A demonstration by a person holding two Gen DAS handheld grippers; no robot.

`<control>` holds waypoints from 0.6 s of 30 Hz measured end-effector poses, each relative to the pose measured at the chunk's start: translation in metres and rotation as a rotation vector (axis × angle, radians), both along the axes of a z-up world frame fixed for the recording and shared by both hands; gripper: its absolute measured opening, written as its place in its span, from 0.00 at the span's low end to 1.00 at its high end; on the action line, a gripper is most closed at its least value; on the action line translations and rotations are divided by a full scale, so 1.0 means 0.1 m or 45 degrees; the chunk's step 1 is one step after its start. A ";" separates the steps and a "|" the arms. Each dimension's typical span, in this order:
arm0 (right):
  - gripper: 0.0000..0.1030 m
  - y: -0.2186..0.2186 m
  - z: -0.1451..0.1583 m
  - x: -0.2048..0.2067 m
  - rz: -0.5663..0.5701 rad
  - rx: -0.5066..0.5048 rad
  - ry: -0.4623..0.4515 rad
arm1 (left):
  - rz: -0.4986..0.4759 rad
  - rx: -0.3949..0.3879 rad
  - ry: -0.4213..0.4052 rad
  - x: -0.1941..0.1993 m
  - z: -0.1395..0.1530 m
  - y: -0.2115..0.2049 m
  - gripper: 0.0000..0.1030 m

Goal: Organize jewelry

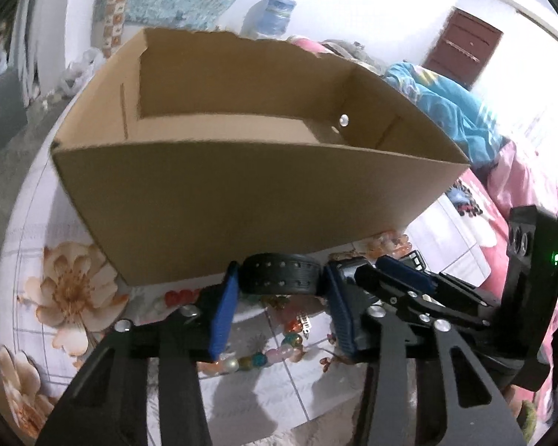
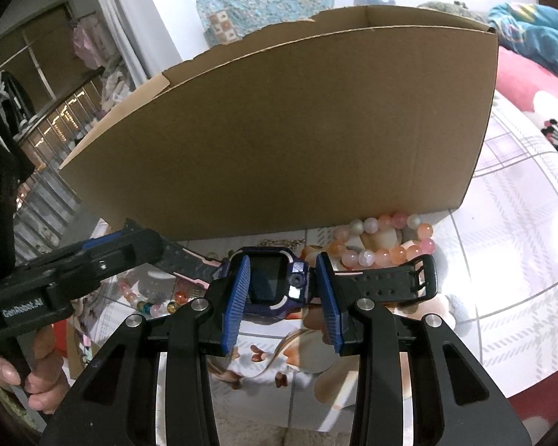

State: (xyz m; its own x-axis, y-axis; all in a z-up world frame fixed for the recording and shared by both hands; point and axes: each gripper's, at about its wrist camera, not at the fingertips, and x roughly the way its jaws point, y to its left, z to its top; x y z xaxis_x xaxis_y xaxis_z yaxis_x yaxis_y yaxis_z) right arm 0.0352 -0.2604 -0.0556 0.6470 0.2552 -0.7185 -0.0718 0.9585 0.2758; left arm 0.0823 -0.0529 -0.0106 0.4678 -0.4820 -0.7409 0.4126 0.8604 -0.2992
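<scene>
Cluttered room, floral tablecloth on the table, cardboard box dead ahead of both grippers. The watch lies crosswise in front of the box, long axis running left-right across my right gripper. That one is clamped on the watch body, pads on its two sides. Buckle end of the strap sticks out to its right. Other strap end runs left into my left gripper, which sits around the curled strap. Pads look to be touching, but I can't confirm a firm pinch. Bead bracelet sits just beyond the watch, against the box wall. I reckon the next move is up and forward over the near wall. Right hand carries.
</scene>
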 end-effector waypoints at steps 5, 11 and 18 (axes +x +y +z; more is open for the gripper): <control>0.33 -0.01 0.00 -0.01 0.005 0.006 -0.004 | -0.028 0.052 -0.056 -0.05 0.01 -0.07 0.22; 0.34 -0.10 0.04 -0.10 0.001 0.040 -0.024 | -0.033 0.093 -0.089 -0.09 0.01 -0.11 0.17; 0.37 -0.41 0.15 -0.39 -0.086 0.049 -0.046 | -0.051 0.136 -0.138 -0.14 0.01 -0.15 0.16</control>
